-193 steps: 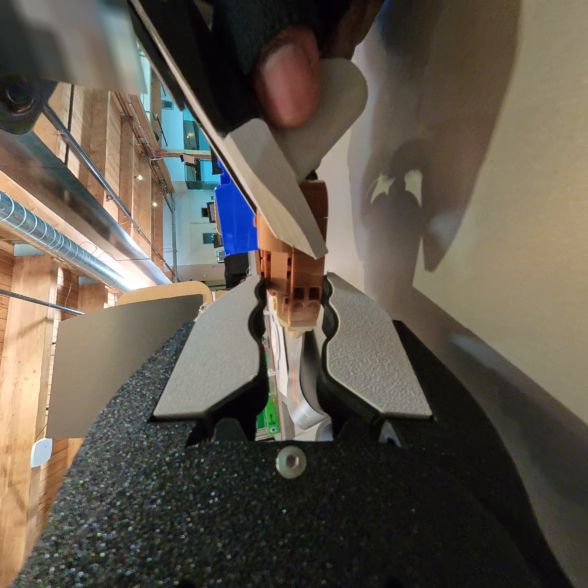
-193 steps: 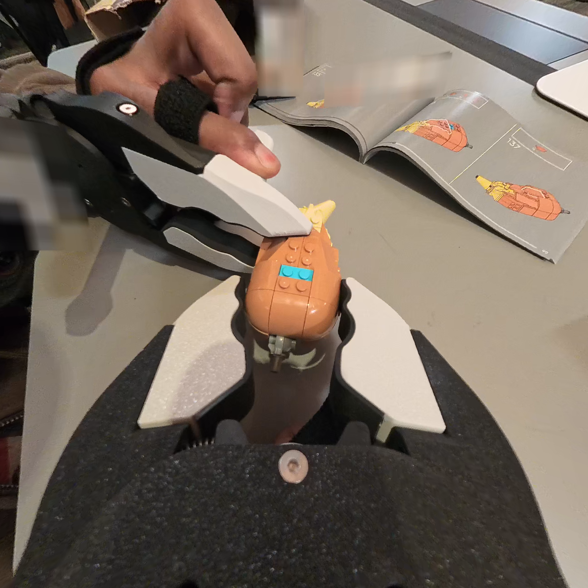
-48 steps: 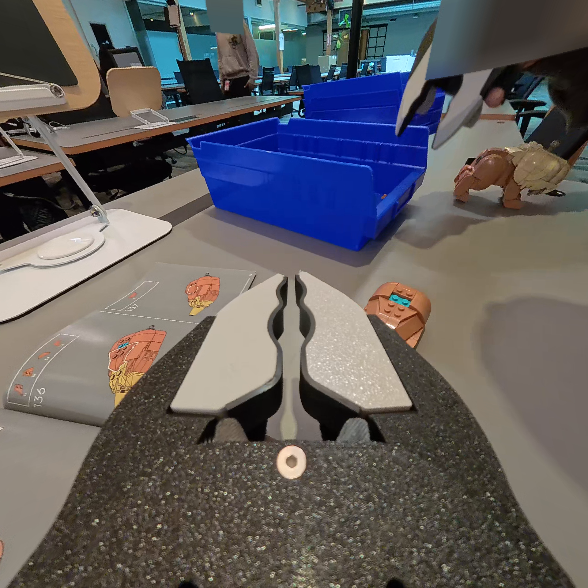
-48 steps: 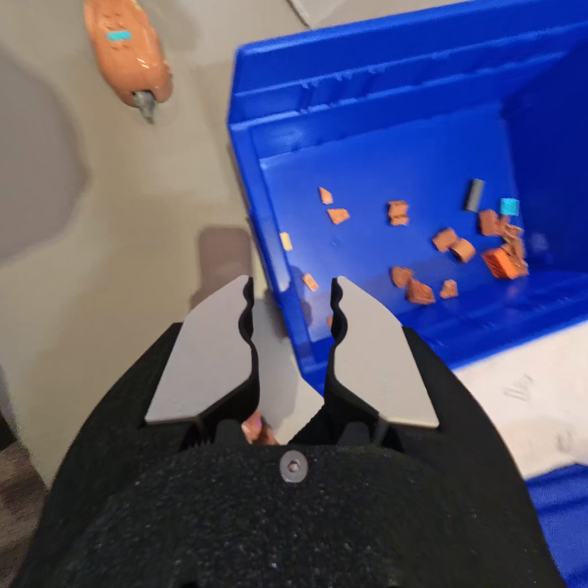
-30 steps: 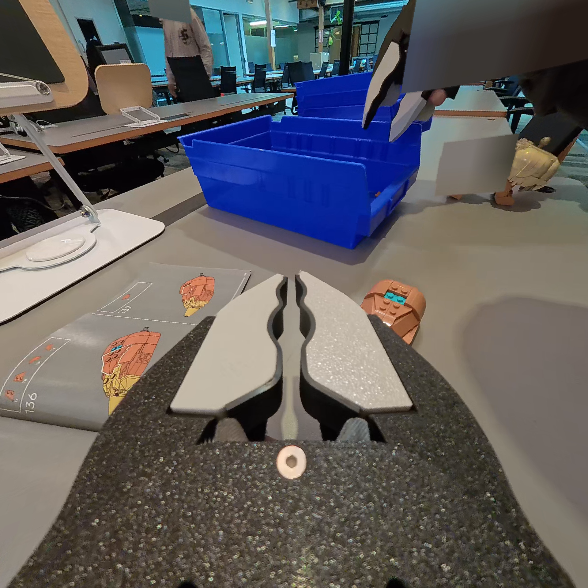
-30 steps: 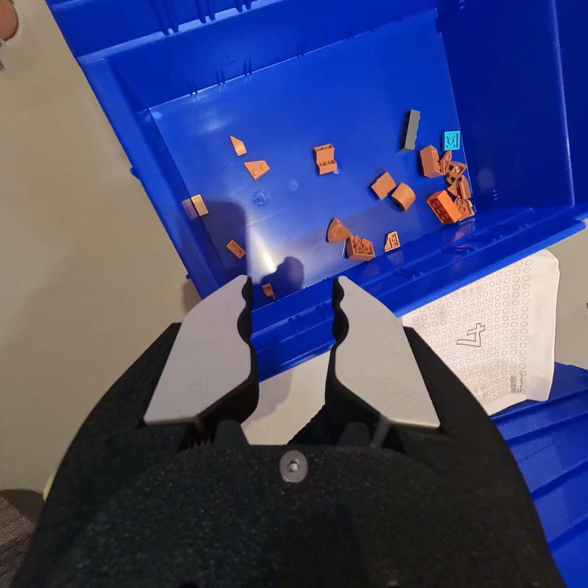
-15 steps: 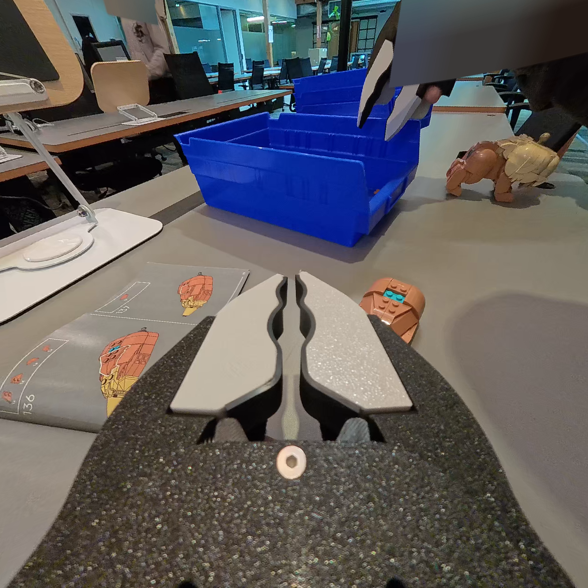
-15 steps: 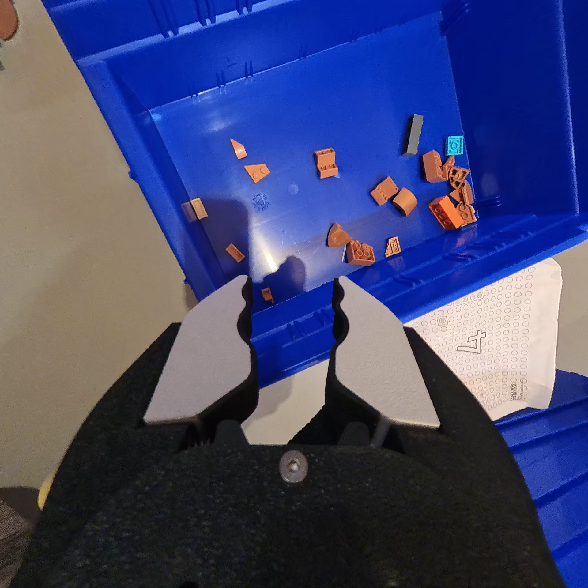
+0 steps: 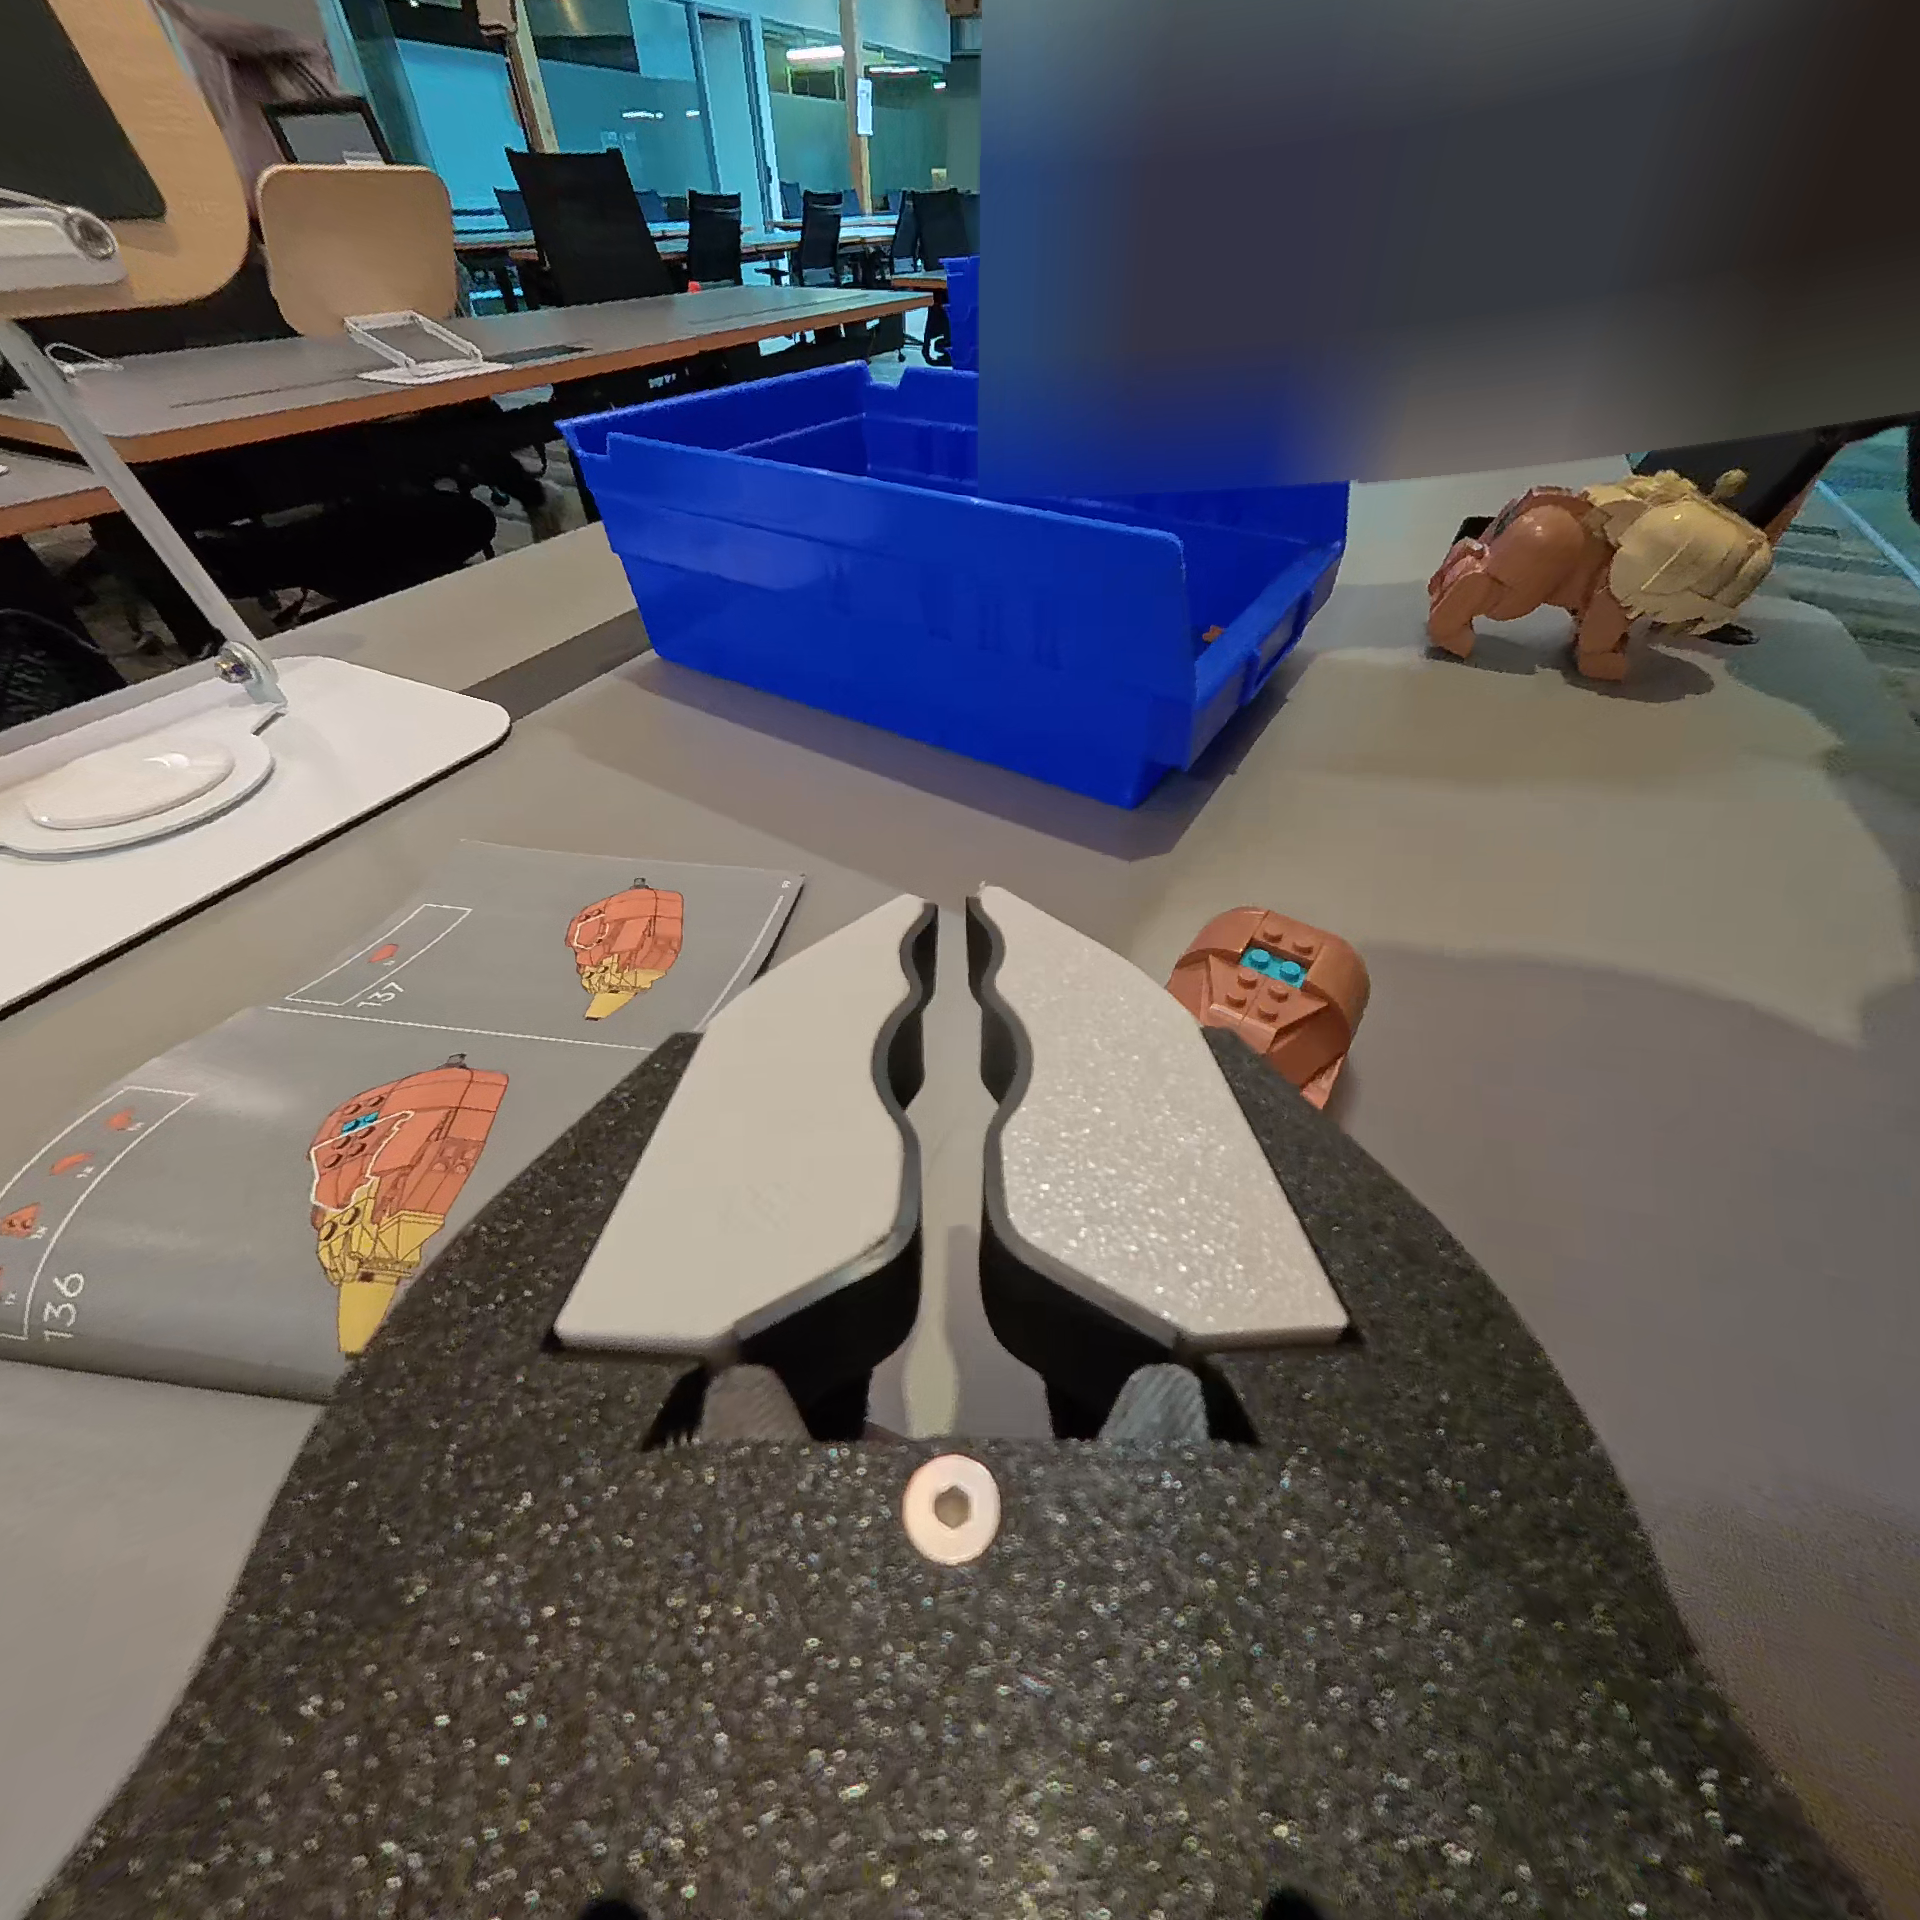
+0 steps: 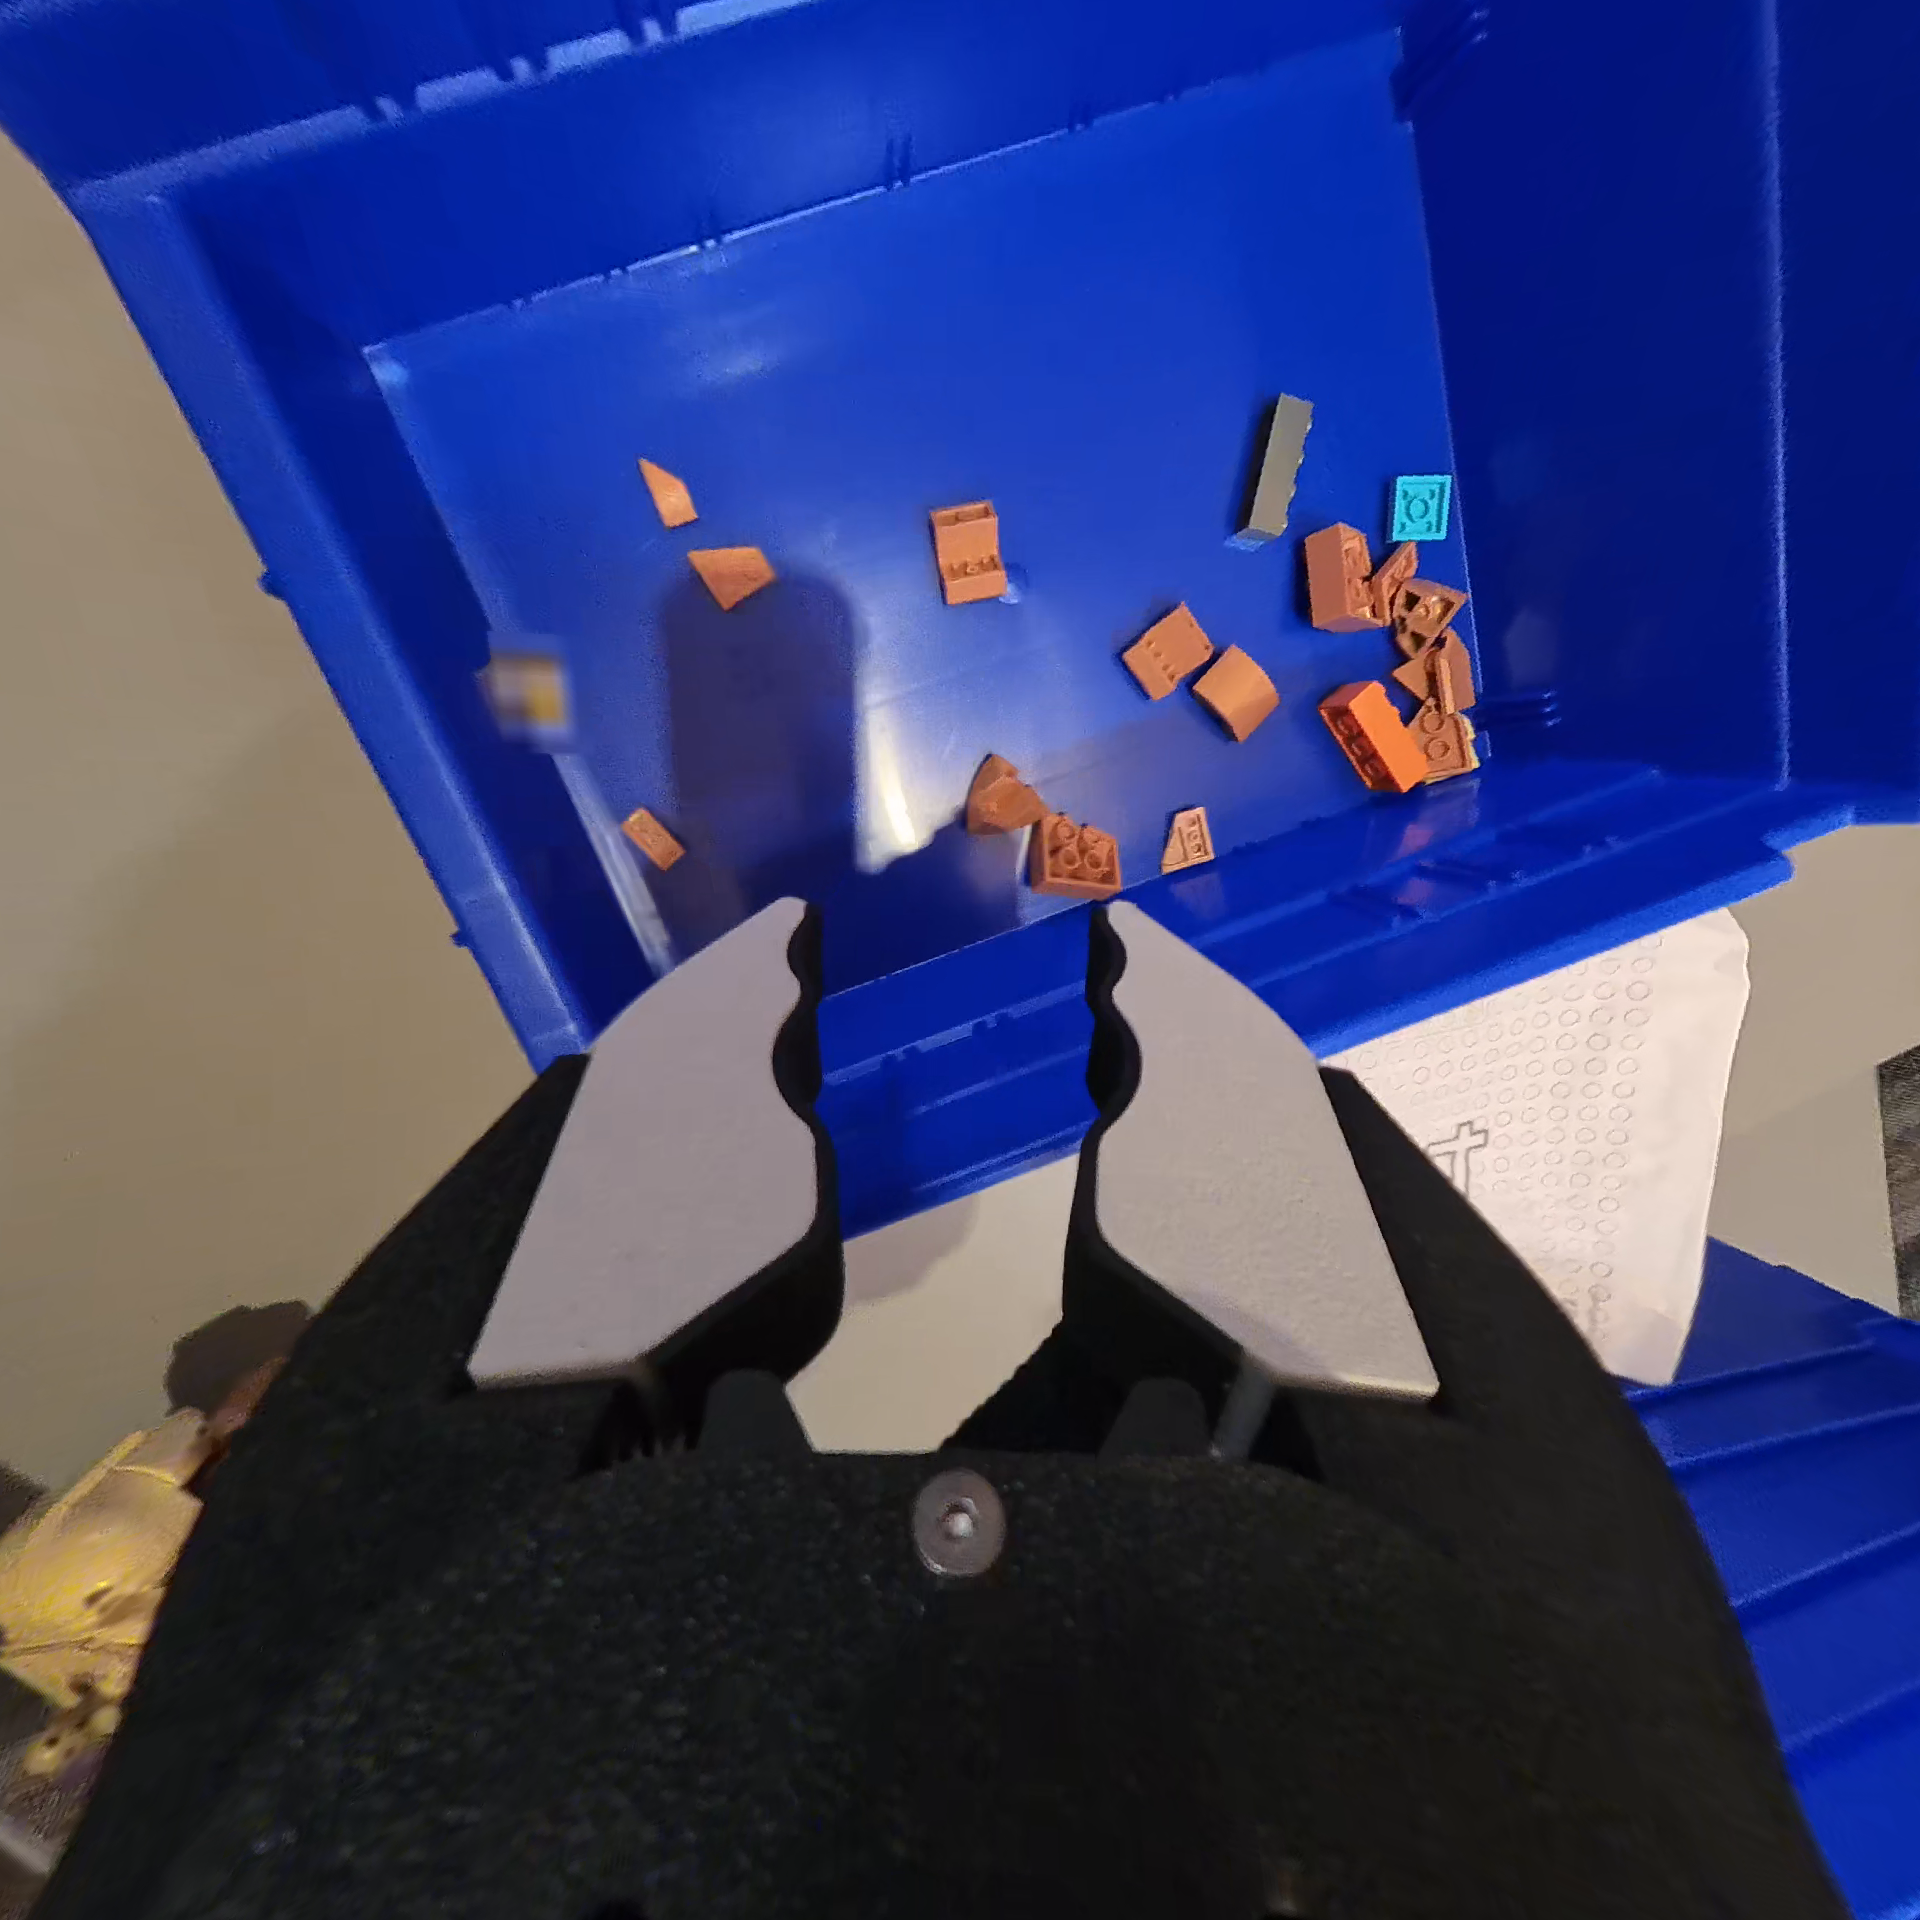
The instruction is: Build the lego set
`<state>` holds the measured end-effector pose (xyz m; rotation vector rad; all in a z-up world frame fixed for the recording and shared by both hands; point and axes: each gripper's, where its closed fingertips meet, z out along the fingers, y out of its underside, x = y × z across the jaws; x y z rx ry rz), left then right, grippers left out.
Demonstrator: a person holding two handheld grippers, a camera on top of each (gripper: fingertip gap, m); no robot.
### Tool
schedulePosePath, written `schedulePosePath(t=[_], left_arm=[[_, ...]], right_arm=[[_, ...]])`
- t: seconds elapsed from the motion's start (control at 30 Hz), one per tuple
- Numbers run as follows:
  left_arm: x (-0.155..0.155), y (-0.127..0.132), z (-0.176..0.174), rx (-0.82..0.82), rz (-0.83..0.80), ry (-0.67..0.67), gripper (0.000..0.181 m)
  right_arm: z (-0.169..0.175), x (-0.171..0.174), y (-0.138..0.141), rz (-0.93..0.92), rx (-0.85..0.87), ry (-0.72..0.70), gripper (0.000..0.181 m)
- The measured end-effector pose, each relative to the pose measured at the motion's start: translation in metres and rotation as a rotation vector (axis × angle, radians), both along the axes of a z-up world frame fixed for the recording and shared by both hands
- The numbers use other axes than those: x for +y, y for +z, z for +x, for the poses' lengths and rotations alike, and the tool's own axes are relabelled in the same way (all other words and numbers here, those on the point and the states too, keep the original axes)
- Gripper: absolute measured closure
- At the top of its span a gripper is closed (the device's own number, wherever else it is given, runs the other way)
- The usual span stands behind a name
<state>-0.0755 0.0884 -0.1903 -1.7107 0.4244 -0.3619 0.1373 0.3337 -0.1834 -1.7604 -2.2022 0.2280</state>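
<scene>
My left gripper (image 9: 951, 914) is shut and empty, low over the grey table. Just right of its tips lies the orange-brown lego sub-build (image 9: 1268, 987) with a teal plate on top. The open instruction booklet (image 9: 416, 1060) lies to its left. My right gripper (image 10: 948, 925) is open and empty, above the near wall of the blue bin (image 10: 1351, 914). In the bin lie several loose orange pieces, among them a studded wedge (image 10: 1075, 857), a grey brick (image 10: 1276, 470) and a teal tile (image 10: 1419, 509). The bin also shows in the left wrist view (image 9: 935, 623).
A tan and brown lego animal (image 9: 1590, 571) stands on the table at the far right; it also shows in the right wrist view (image 10: 94, 1527). A white perforated bag (image 10: 1538, 1122) lies beside the bin. A white lamp base (image 9: 208, 769) is at the left. A second blue bin (image 10: 1808, 1538) is at lower right. The grippers' ends are close to 35 cm from one another. My right gripper is the nearer one to the grey brick (image 10: 1276, 470): about 15 cm, against 35 cm.
My right gripper has moved lower and closer toward the bin floor, still open. My left gripper has stayed shut and nearly still beside the sub-build.
</scene>
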Motion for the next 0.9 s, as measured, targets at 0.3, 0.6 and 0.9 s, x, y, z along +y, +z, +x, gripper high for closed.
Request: schedulePosePath(t=[0.3,0.6,0.9], left_arm=[[-0.005,0.006,-0.014,-0.106,-0.007,0.012,0.176],[-0.007,0.006,-0.015,-0.115,-0.01,0.01,0.175],[-0.009,0.004,-0.013,-0.084,-0.014,0.011,0.175]], right_arm=[[-0.025,0.011,-0.009,-0.021,-0.06,0.046,0.131],[-0.031,-0.001,-0.017,-0.016,-0.095,0.095,0.131],[-0.038,0.016,-0.005,0.061,-0.059,0.089,0.13]])
